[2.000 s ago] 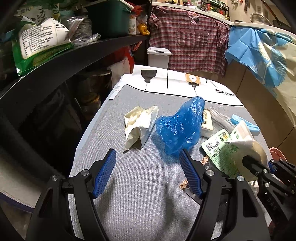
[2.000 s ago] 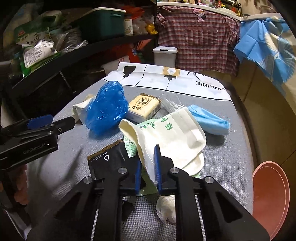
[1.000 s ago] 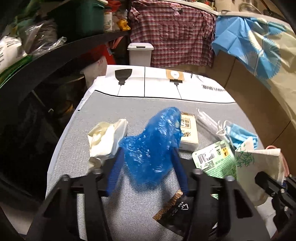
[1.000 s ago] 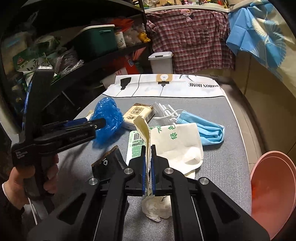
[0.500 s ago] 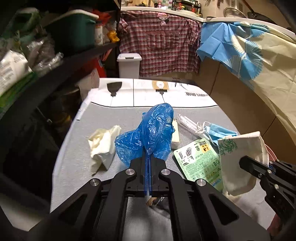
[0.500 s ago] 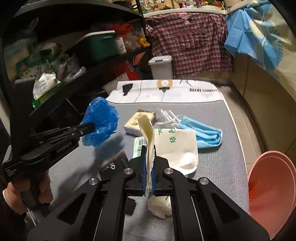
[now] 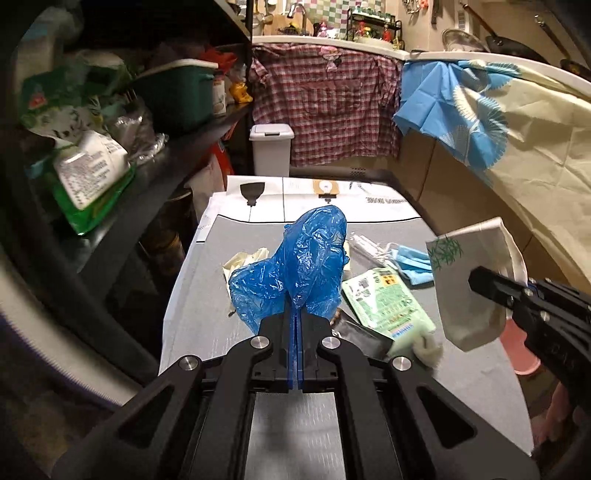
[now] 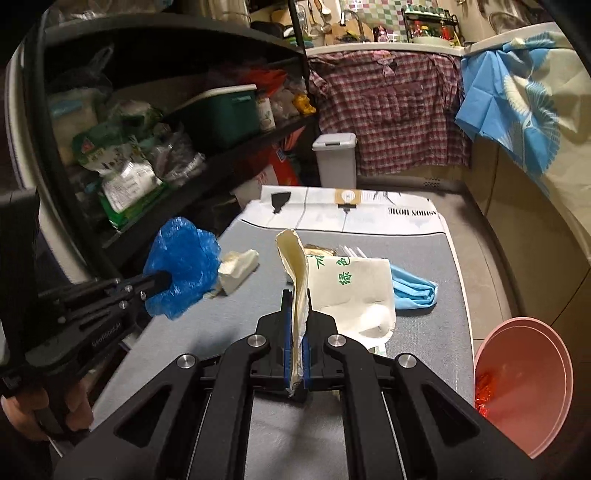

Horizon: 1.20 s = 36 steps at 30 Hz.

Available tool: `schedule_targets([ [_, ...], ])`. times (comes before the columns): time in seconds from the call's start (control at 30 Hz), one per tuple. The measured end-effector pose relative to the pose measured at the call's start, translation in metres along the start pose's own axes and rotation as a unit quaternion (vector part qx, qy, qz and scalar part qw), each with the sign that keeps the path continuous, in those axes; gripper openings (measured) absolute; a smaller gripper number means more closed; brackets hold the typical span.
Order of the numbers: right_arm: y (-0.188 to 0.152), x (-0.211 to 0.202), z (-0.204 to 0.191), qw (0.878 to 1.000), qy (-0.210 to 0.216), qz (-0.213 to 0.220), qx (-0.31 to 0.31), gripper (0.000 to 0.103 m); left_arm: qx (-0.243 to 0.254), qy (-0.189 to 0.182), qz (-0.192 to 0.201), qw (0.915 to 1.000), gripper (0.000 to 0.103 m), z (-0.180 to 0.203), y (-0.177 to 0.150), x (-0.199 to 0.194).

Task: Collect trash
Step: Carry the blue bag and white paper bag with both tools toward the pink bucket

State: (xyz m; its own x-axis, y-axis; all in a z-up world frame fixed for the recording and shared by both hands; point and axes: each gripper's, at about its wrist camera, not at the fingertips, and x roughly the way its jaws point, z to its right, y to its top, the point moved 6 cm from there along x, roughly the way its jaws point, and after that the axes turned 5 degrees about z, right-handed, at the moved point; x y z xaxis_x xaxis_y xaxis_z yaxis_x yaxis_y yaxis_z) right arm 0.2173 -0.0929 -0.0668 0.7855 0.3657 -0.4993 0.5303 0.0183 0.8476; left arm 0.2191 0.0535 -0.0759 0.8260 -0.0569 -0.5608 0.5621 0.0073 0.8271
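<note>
A crumpled blue plastic bag (image 7: 295, 266) is pinched between the closed jaws of the left gripper (image 7: 295, 325) and held clear of the grey tabletop (image 7: 207, 295). A cream paper pouch with green print (image 8: 347, 291) is clamped by the right gripper (image 8: 295, 332). A pink plastic bin (image 8: 524, 398) is seen beside the table.

Looked like a cramped home kitchen. Tiled wall up back with a spice rack (image 7: 373, 27), a faucet (image 8: 345, 16) and pans (image 7: 517, 44) hanging, a plaid shirt (image 7: 325, 103) draped over the counter edge, a small lidded bin (image 7: 270, 149), and a dark shelf (image 8: 184, 155) crammed with food packets.
</note>
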Motion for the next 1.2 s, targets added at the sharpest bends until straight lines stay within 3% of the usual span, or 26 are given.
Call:
schedule_targets([
  [0.6,0.004,-0.095,-0.023,0.999,0.005,0.027,-0.016,0.004,-0.011,-0.021,0.025,0.9994,0.000,0.013,-0.004,-0.085],
  [0.93,0.002,-0.129,0.001,0.999,-0.013,0.040,-0.003,0.004,-0.005,-0.038,0.029,0.9988,0.000,0.041,-0.001,-0.102],
  [1.2,0.000,-0.150,0.032,0.998,-0.034,0.047,0.007,0.005,-0.010,-0.077,0.021,0.9968,0.000,0.078,0.006,-0.096],
])
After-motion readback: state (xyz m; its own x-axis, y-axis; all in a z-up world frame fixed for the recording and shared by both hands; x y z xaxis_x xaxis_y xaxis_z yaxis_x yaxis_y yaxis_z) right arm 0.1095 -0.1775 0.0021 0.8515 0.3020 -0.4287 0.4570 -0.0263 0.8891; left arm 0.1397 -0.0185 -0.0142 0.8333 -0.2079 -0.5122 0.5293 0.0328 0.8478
